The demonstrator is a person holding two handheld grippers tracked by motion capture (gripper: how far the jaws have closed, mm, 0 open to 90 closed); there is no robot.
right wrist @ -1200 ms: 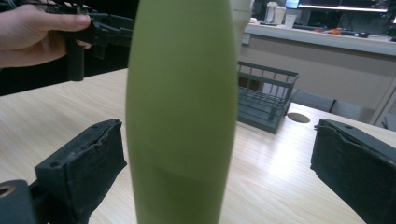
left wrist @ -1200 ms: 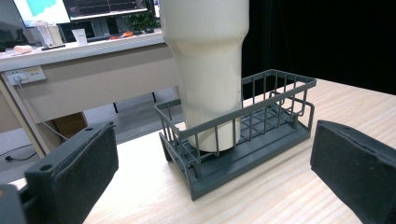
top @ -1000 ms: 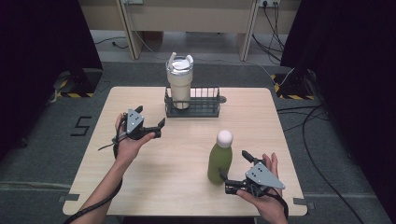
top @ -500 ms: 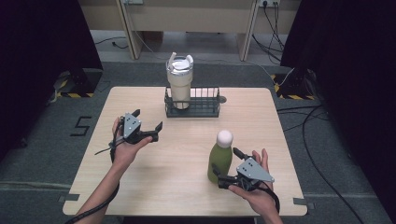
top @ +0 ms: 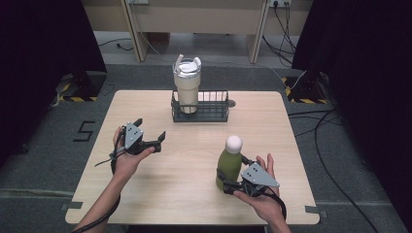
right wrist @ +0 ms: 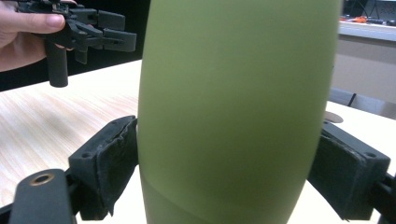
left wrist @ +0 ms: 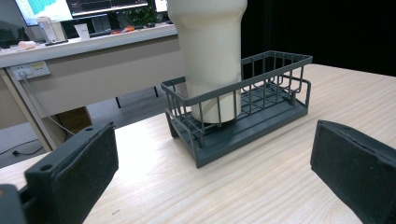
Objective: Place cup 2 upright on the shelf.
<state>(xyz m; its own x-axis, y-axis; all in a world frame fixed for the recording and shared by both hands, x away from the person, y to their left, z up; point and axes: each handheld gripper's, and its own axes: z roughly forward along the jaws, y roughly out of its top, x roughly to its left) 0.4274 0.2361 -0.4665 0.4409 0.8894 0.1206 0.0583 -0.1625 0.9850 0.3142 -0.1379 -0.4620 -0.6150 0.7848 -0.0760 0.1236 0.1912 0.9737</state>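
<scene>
The olive-green metal bottle with the round white cap (top: 229, 162) stands upright on the light wooden table (top: 184, 174), right between the right tongs (top: 232, 183), whose pads sit on both sides of its body, basically pinching it. So the grab looks done, lifting's left, probably toward the dark wire basket (top: 214, 112) holding a cream tumbler (top: 187, 87). Left tongs (top: 150, 138) hover spread wide, empty, facing that basket.
</scene>
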